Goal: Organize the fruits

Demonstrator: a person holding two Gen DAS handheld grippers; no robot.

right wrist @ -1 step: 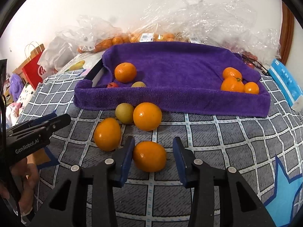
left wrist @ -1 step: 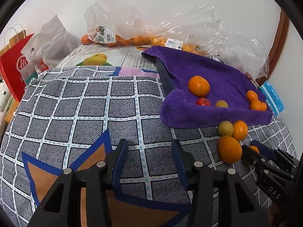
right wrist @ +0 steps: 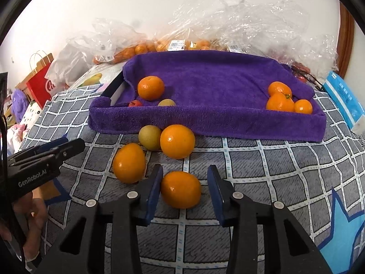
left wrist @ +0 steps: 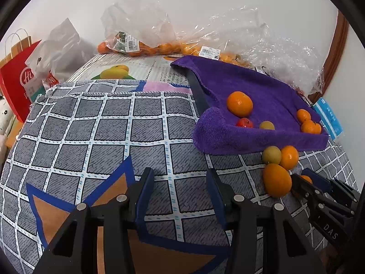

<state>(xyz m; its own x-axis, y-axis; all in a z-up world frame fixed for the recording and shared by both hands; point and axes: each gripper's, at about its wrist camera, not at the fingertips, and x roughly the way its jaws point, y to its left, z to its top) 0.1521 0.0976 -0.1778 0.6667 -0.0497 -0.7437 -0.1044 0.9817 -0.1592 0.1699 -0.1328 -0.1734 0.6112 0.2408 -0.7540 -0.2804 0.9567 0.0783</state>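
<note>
My right gripper (right wrist: 185, 169) is low over the checked cloth, its jaws closing around an orange (right wrist: 180, 189). The left pad touches the fruit and the right pad stands a little off it. Just beyond lie another orange (right wrist: 129, 162), a rounder orange (right wrist: 177, 141) and a yellow-green fruit (right wrist: 149, 137). Behind them is a tray lined with a purple towel (right wrist: 205, 123). It holds an orange (right wrist: 150, 88), a small red fruit (right wrist: 135, 103) and a yellowish fruit (right wrist: 166, 102) at the left, and three mandarins (right wrist: 280, 101) at the right. My left gripper (left wrist: 179, 171) hovers open over bare cloth, with nothing between its fingers.
Clear plastic bags of oranges (right wrist: 173, 43) line the wall behind the tray. A red paper bag (right wrist: 40, 86) stands at the far left and a blue packet (right wrist: 344, 100) lies right of the tray. A hand (right wrist: 34, 217) grips the left tool.
</note>
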